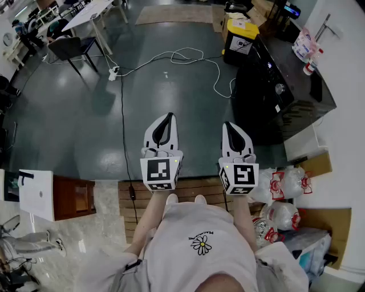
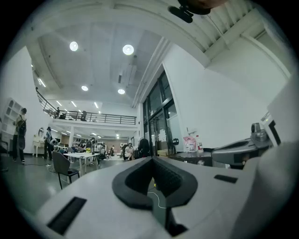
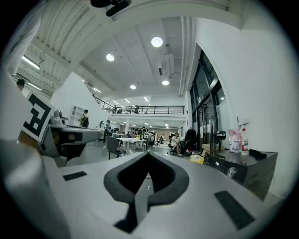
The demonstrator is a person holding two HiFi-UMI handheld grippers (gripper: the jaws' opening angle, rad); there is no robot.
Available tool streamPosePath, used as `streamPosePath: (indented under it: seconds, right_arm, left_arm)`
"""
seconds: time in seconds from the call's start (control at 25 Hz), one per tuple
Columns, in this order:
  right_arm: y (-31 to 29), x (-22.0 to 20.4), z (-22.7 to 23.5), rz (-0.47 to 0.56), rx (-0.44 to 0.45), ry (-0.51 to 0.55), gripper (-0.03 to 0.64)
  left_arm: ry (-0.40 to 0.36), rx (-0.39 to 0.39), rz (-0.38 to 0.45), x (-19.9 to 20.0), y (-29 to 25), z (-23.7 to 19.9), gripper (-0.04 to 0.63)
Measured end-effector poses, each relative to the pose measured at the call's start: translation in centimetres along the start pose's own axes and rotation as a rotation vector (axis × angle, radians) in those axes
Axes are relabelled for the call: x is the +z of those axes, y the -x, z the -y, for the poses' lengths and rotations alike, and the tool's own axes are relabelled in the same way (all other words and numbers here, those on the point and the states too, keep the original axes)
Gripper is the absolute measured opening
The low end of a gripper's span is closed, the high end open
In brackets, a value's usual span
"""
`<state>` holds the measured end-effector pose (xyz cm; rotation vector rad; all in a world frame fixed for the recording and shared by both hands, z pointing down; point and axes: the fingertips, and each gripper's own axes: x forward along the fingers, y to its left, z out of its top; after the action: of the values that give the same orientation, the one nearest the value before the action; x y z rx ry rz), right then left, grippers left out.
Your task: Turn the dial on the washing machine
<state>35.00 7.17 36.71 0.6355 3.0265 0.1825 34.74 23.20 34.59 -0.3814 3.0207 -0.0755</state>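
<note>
The black washing machine [image 1: 282, 94] stands to my right against the white wall, its round silver dial [image 1: 279, 88] on the top front panel. In the right gripper view the washing machine [image 3: 243, 170] is ahead to the right, with the dial [image 3: 230, 172] small and well beyond the jaws. My left gripper [image 1: 169, 116] and right gripper [image 1: 228, 124] hang side by side over the grey floor, left of the machine. Both are shut on nothing, as the left gripper [image 2: 152, 159] and right gripper [image 3: 147, 154] show in their own views. Neither touches the machine.
A yellow bin [image 1: 239, 37] stands beyond the machine, and bottles [image 1: 307, 48] sit on its top. A white cable [image 1: 188, 57] and power strip [image 1: 114, 71] lie on the floor ahead. Tied plastic bags [image 1: 285, 185] pile at my right. A chair [image 1: 68, 48] and table [image 1: 91, 14] stand far left.
</note>
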Motion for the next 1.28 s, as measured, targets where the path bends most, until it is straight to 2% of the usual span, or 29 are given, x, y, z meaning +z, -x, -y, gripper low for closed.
streamPosePath:
  seconds: [0.2,0.4,0.72,0.84,1.08,1.28]
  right_arm:
    - [0.0,-0.5,-0.6,-0.016,0.001,-0.009,0.002]
    - [0.0,-0.8,-1.4,-0.002,0.015,-0.114,0.002]
    - [-1.1,-1.7,-5.5,-0.02,-0.023,-0.11,0.002]
    - [-1.4,-2.4,-6.7,-0.037,-0.066,-0.134,0.002]
    - [-3.6,-3.8,-6.7,-0.112,-0.135,-0.099,0.002]
    - [-9.0,-4.5,-5.5,-0.122,-0.108,-0.094,0.003]
  left_arm:
    - [0.011,0.001,-0.015,-0.8,0.6,-0.7,-0.002]
    - [0.027,-0.01,-0.015,-1.3,1.1,-1.4,-0.002]
    - [0.03,-0.053,-0.024,-2.6,2.4,-5.1,-0.002]
    - [0.034,-0.069,-0.038,-3.5,2.8,-7.1,-0.002]
    - [0.064,-0.073,-0.092,-5.8,0.6,-10.4,-0.002]
    - [0.078,-0.066,-0.106,-7.0,-3.9,-12.0,-0.002]
